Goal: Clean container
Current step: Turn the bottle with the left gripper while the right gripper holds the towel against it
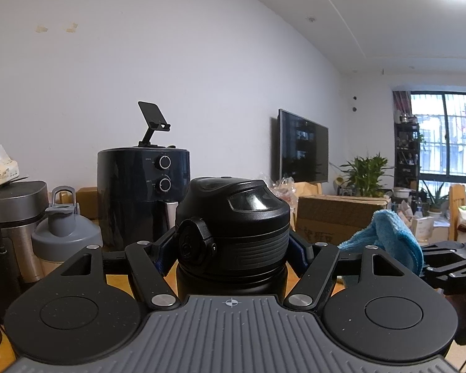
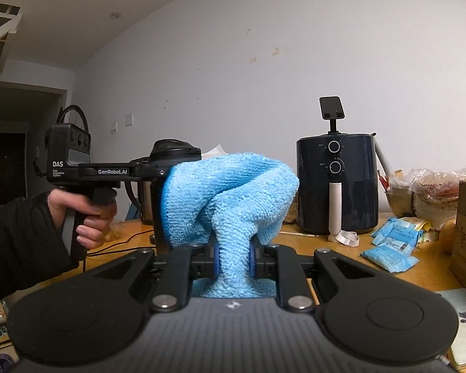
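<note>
The black cylindrical insulated bottle with a ribbed screw-on lid (image 1: pixel 233 233) stands upright on the wooden surface (image 2: pixel 341 258), in front of the dark air fryer (image 1: pixel 143 192). The left claw (image 1: pixel 233 248) is closed on it, one pad on each side of the lid's ribbed band, just above the seam with the body.

Handling, as judged from the views:
- The bottle looks rigid and fairly heavy. It will not yield under pad pressure.
- Its smooth body is likely to be slippery, more so if damp. The ribbed band gives the better purchase.
- The hinged spout cap (image 1: pixel 195 245) projects from the lid. Avoid clamping on it, as it may pivot or open.
- A hold at lid height steadies the top but leaves the base free to swivel under wiping force.

The right claw (image 2: pixel 233 261) is nearly closed, pinching a soft light-blue microfibre cloth (image 2: pixel 230 199) at a gathered neck. The loose folds billow forward and lie against the bottle's side. The cloth is light and limp. It will conform to the curved wall, but can slip from the pads if dragged hard.
</note>
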Tool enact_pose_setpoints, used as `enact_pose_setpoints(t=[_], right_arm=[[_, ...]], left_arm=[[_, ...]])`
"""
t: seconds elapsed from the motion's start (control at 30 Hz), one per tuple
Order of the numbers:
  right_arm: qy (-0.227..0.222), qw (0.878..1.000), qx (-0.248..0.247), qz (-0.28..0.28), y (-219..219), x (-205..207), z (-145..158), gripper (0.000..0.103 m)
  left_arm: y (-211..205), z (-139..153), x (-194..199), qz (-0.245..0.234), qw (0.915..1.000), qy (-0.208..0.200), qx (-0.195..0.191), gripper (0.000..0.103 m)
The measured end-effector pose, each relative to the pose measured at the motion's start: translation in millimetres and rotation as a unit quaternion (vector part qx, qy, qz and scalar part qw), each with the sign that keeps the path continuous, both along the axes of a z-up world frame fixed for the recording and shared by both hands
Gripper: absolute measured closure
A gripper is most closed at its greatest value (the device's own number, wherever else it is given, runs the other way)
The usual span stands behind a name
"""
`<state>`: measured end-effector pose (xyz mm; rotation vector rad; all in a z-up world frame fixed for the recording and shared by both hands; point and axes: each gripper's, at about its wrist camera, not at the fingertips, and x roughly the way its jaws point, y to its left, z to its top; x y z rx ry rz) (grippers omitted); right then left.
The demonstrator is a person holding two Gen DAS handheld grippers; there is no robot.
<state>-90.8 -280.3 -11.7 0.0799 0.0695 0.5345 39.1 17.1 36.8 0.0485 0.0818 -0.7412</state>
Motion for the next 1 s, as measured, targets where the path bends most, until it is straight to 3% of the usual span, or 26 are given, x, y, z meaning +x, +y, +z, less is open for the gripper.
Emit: enact_pose_setpoints(t=[0.07,0.13,0.17,0.23,0.43,0.67,1.0], right_arm=[[0.0,1.0,-0.001,0.0,0.2,0.7,-0.4,0.09],[0.001,1.0,-0.001,0.0,-0.1,1.4,-0.4,0.09],[0.002,1.0,0.0,0.001,-0.3,1.8,-0.6,0.09],[0.003,1.0,0.0,0.001,-0.4,2.4,-1.4,0.09],[0.006,1.0,0.003,0.002,-0.4,4.7,-3.6,0.09],[0.008,1.0,0.003,0.002,0.7,5.8,-4.4,0.089],[0.011,1.0,0.003,0.003,0.5,6.6,-6.5,0.089]], left_arm=[[0.7,0.3,-3.9,0.006,0.9998,-0.018,-0.008,0.029],[3.6,3.3,-6.3,0.018,0.9991,-0.024,-0.03,0.01],[6.3,5.5,-7.1,0.022,0.9984,-0.022,-0.047,0.008],[9.0,10.0,-7.7,0.027,0.9974,-0.015,-0.064,0.008],[-5.8,16.4,-16.9,0.088,0.995,-0.023,-0.043,0.007],[-27.0,18.0,-26.3,0.125,0.9912,-0.022,-0.037,0.007],[-47.5,16.9,-26.2,0.231,0.972,-0.002,-0.04,0.007]])
